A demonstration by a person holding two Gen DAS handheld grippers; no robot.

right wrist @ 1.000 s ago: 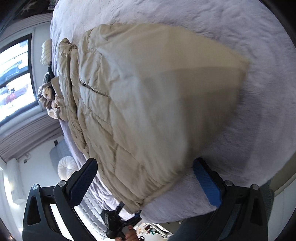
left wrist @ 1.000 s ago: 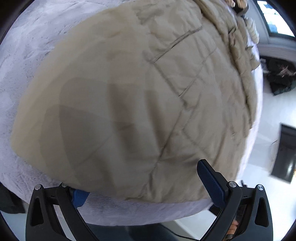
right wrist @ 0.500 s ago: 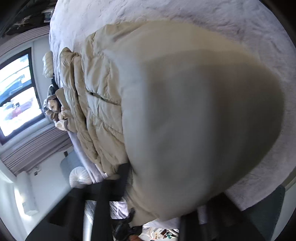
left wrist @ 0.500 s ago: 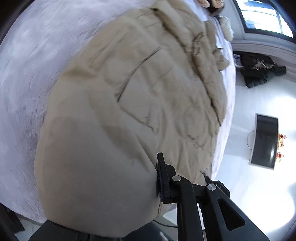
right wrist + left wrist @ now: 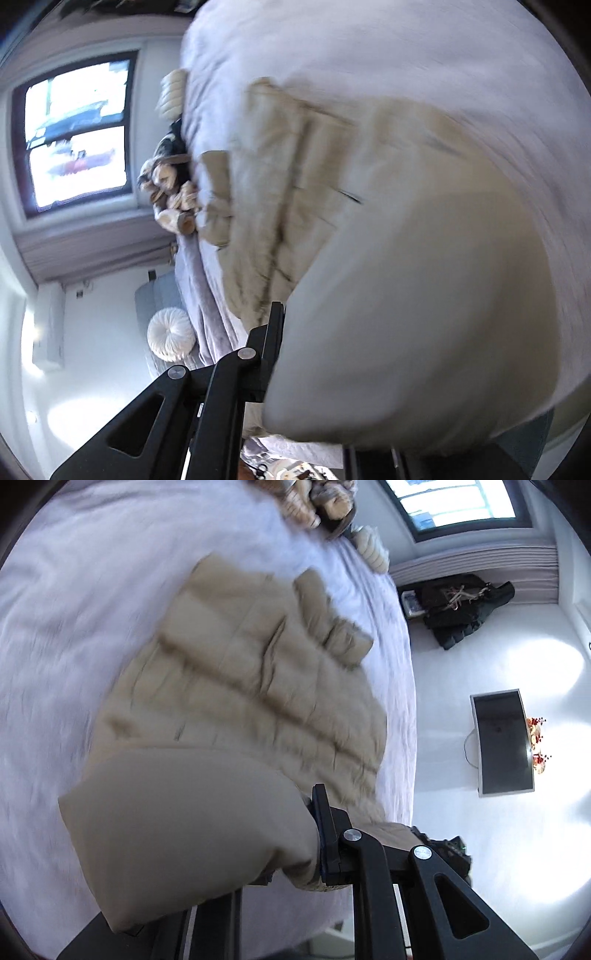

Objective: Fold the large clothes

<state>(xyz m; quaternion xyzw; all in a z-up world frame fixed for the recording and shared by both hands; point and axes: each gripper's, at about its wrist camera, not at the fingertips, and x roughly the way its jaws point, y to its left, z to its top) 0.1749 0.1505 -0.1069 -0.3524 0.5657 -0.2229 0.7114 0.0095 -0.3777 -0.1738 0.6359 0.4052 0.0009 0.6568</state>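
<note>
Clearly the beige quilted coat (image 5: 258,686) lies on the pale lilac bed cover (image 5: 55,627), its near hem lifted toward both cameras. The left gripper (image 5: 295,845) has its jaws clamped on a fold of the coat's smooth lining; one blue-padded finger (image 5: 325,834) presses the fabric. The right gripper (image 5: 295,354) seems likewise shut on the hem, though blur and billowing cloth hide its far finger. A dark monitor (image 5: 502,744) stands on the white floor beyond the bed.

bed: lilac cover (image 5: 55,635) | floor: black clothes (image 5: 461,605), monitor (image 5: 502,744) | window (image 5: 77,133) | round white cushion (image 5: 170,338)
</note>
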